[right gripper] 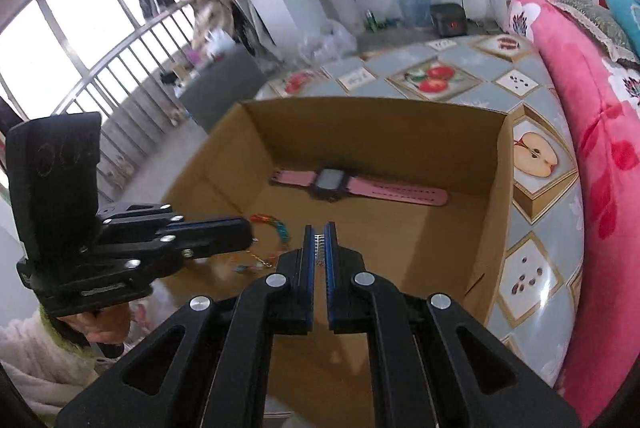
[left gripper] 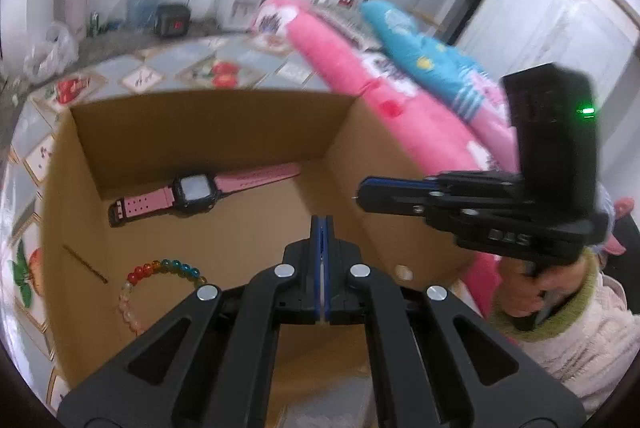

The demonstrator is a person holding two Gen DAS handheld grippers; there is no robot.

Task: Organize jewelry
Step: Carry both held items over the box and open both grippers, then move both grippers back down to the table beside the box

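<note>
Jewelry sits in the open cardboard box (left gripper: 340,148): a pink-strapped watch (left gripper: 196,190) lies flat against the far wall, a rainbow bead bracelet (left gripper: 160,268) nearer the left side. Left gripper (left gripper: 322,224) hangs above, fingers pressed together. Right gripper (right gripper: 319,240) pinches a small silvery, spring-like piece (right gripper: 319,248) over the box.

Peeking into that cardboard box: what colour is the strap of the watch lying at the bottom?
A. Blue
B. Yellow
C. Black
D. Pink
D. The watch lies flat on the floor of the cardboard box near its far wall, and the strap on both sides of its dark square face is pink, as the right wrist view confirms.
</note>
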